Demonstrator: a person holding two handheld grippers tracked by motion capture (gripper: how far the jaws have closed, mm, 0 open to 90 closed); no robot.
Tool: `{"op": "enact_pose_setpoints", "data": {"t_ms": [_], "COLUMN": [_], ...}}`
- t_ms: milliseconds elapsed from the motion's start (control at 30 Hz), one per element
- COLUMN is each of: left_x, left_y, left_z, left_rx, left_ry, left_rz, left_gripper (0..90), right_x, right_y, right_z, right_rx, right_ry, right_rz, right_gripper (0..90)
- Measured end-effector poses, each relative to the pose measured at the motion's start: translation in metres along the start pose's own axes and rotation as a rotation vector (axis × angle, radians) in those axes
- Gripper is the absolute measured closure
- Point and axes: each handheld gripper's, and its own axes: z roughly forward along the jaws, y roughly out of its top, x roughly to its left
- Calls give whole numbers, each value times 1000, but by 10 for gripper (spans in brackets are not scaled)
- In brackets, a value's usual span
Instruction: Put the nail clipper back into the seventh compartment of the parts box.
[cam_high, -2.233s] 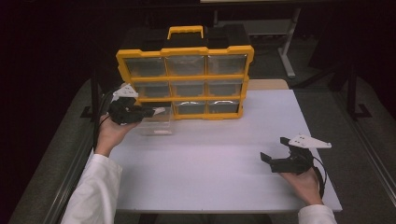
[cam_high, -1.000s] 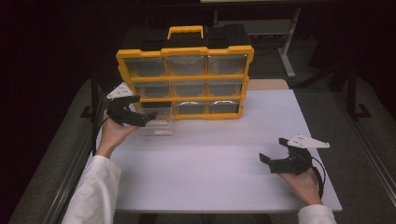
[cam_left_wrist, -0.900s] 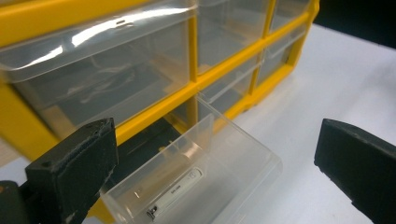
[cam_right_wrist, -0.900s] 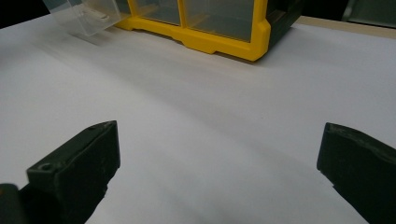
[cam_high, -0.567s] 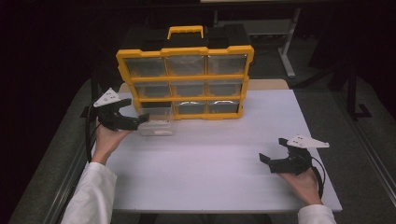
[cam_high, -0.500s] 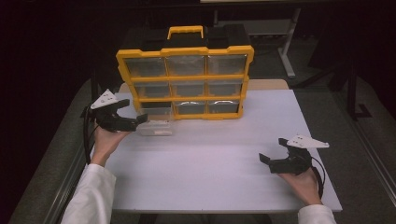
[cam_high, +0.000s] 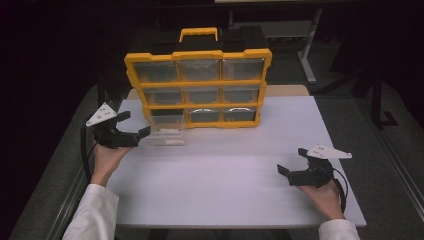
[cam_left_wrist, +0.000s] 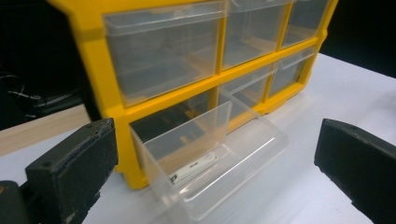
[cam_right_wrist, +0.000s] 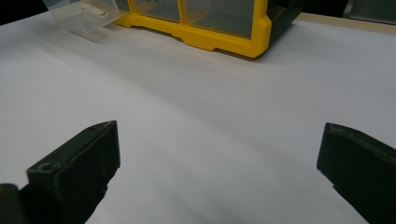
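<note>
Two grippers, fingers spread, empty. Left gripper (cam_high: 131, 127) just beside pulled-out clear drawer (cam_left_wrist: 212, 158) at organizer's (cam_high: 197, 85) bottom-left; small white part (cam_left_wrist: 194, 168) inside. Drawer likely light, stiff, slick: pinch front wall. Right gripper (cam_high: 295, 162) idle on counter (cam_high: 225, 185).

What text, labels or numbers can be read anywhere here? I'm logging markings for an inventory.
Dark mark on the small white item in the pulled-out clear drawer: too blurred to read.
Yellow drawer organiser: no label or brand visible.
Left gripper and right gripper: no readable markings.
</note>
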Motion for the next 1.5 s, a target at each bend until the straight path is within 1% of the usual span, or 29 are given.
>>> {"op": "enact_pose_setpoints", "data": {"t_ms": [167, 200, 233, 300, 400, 467, 567, 800, 833, 1000, 1067, 1167, 1200, 1233, 1300, 1400, 1467, 1500], "left_x": [-1, -3, -3, -4, -5, -10, -14, -18, -18, -18, -17, -17, -17, -17, -17, -18, -18, -18], "left_y": [-7, -12, -12, -15, -17, -21, -25, -35, -39, -47, -51, -54, -56, -59, -62, -67, -69, -69], "left_z": [-4, -6, -6, -7, -9, -11, -12, -16, -17, -19, -21, -22, -23, -24, -26, -28, -29, -29], "left_rx": [5, 7, 7, 16, 13, 7, 12, 8, 8, 4, -13, -18, -20, -30, -48, -60, -68, -68], "left_ry": [5, 7, 7, 6, 2, -11, -8, -5, -8, -8, -8, -2, -3, 7, 3, 9, 4, 4], "left_rz": [11, 12, 12, 17, 12, 12, 17, 11, 5, -8, -11, -10, -16, -19, -12, -18, -33, -33], "left_gripper": [0, 0, 0, 0, 0, 0, 0, 0, 0, 0, 0, 0, 0, 0, 0, 0, 0, 0], "right_x": [-1, -1, -1, -1, -1, -2, -2, -3, -3, -3, -3, -3, -3, -3, -3, -3, -4, -4], "right_y": [0, -1, -1, -1, -1, -1, -2, -1, -1, -2, -1, -1, -2, -2, -2, -1, -2, -2], "right_z": [0, 0, 0, 0, 0, 0, -1, -1, -1, -1, -2, -2, -2, -2, -2, -2, -2, -2], "right_rx": [0, 2, 2, 1, 3, 3, -1, -3, -4, -5, -5, -6, -5, -5, -6, -10, -10, -9], "right_ry": [-1, -2, -2, -3, -4, -9, -11, -12, -13, -14, -13, -13, -14, -14, -14, -14, -15, -16], "right_rz": [1, 2, 2, 1, 2, 6, 9, 6, 7, 7, 7, 7, 6, 6, 8, 9, 10, 10], "right_gripper": [0, 0, 0, 0, 0, 0, 0, 0, 0, 0, 0, 0, 0, 0, 0, 0, 0, 0]}}
